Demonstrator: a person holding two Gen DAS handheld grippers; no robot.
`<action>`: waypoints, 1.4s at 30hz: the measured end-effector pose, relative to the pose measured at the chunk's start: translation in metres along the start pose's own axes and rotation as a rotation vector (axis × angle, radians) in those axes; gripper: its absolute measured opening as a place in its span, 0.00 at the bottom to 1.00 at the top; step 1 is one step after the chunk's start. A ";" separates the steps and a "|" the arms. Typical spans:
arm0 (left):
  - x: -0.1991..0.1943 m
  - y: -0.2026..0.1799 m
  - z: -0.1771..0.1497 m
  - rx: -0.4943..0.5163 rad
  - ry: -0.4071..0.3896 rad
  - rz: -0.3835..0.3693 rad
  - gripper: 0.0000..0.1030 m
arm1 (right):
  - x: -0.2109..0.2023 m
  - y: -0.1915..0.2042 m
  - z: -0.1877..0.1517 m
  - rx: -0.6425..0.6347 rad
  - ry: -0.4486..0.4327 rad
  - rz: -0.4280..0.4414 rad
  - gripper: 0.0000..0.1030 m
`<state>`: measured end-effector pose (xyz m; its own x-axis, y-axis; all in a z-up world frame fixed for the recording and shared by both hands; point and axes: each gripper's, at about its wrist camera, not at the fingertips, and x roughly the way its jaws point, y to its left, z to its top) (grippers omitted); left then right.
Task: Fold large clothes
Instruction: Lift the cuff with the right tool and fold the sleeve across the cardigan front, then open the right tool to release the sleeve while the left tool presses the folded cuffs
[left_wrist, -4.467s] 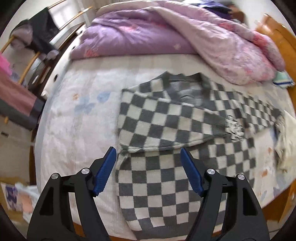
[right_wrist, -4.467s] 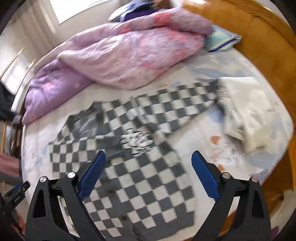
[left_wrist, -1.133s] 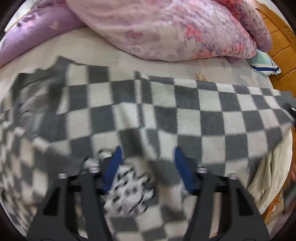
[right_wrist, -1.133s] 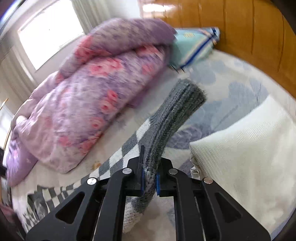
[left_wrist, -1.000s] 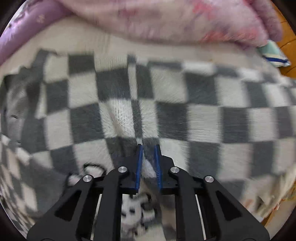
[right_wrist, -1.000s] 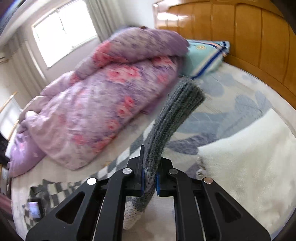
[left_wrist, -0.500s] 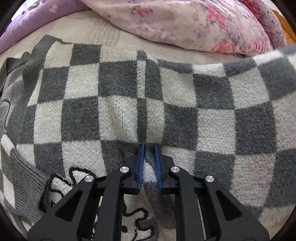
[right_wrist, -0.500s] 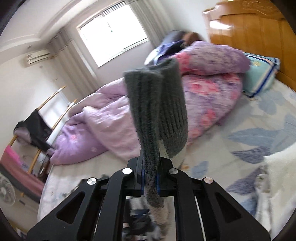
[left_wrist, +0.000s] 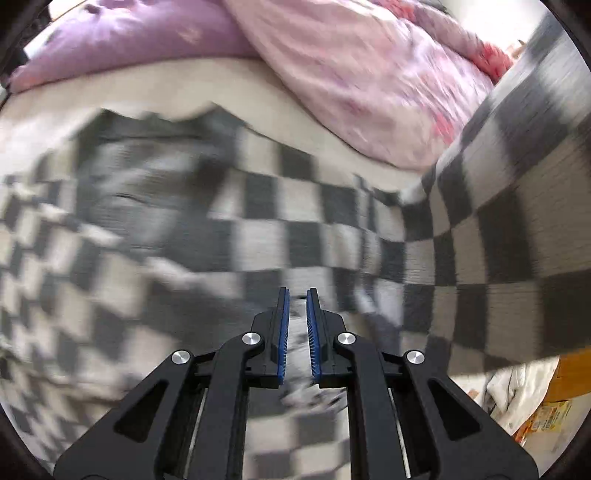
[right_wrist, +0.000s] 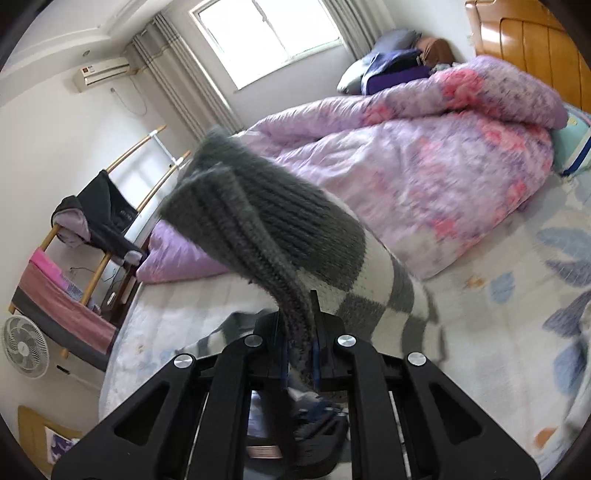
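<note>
Two grippers share one checkered cardigan (left_wrist: 303, 236), which lies spread on the bed (right_wrist: 517, 302) in front of one heaped purple floral quilt (right_wrist: 424, 155). The right gripper (right_wrist: 297, 332) has its jaws pinched narrow on the grey ribbed cuff (right_wrist: 258, 221) of one sleeve, and that sleeve stands lifted clear of the mattress, its checkered length sweeping up the right side of the left wrist view. The left gripper (left_wrist: 295, 314) has its blue pads (left_wrist: 282, 332) drawn close together over the cardigan's body near the shoulder; knit shows in the narrow gap, though blur makes it hard to say how firmly it is pinched.

Judging from this, the step in hand is folding the sleeve across the torso, with the left gripper serving as an anchor at the shoulder line. The next move probably calls for carrying the cuff across over the body, laying it flat and only then letting go.

One folded cream garment (left_wrist: 517, 384) lies at the bed's edge, and one pillow (right_wrist: 572, 147) sits by the headboard.
</note>
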<state>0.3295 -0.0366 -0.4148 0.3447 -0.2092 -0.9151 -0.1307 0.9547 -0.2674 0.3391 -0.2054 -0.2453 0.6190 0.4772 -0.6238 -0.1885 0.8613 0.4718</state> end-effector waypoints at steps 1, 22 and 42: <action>-0.019 0.020 0.000 -0.001 -0.017 0.032 0.12 | 0.007 0.012 -0.007 -0.006 0.011 -0.003 0.08; -0.054 0.265 -0.030 -0.311 0.012 0.137 0.45 | 0.219 0.111 -0.191 -0.064 0.574 0.043 0.46; -0.011 0.246 -0.041 -0.428 0.100 0.032 0.17 | 0.083 -0.138 -0.187 0.580 0.485 -0.175 0.28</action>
<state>0.2557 0.1918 -0.4826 0.2454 -0.2208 -0.9439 -0.5200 0.7918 -0.3204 0.2739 -0.2525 -0.4787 0.1747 0.4805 -0.8594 0.3933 0.7661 0.5083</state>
